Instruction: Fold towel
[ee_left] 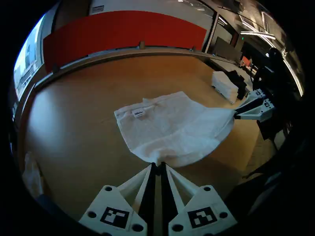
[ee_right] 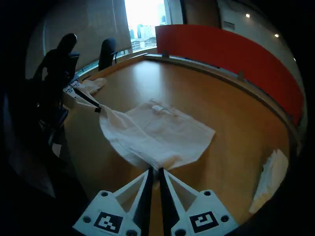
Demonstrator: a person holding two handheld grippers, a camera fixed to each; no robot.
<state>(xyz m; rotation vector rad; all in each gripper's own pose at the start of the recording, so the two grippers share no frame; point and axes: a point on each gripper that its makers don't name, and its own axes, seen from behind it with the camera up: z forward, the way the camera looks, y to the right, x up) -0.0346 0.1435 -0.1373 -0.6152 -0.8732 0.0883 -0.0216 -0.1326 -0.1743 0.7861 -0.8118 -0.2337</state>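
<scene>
Pinching adjacent corners of the towel (ee_left: 173, 126) — left gripper (ee_left: 157, 167), right gripper (ee_right: 154, 170), both clamped on it — rest spreads ahead, label (ee_left: 138, 113) edge farthest.

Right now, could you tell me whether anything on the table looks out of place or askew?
Nothing is spilled or damaged. The towel lies skewed and wrinkled, its near corners pinched by the left gripper and right gripper.

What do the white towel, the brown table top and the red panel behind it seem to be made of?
The white towel: soft matte cloth, likely terry cotton; it drapes and creases. The brown table top: wood or wood-look laminate, smooth, faintly glossy; it mirrors light. The red panel: flat, matte, perhaps fabric-covered; unclear.
</scene>
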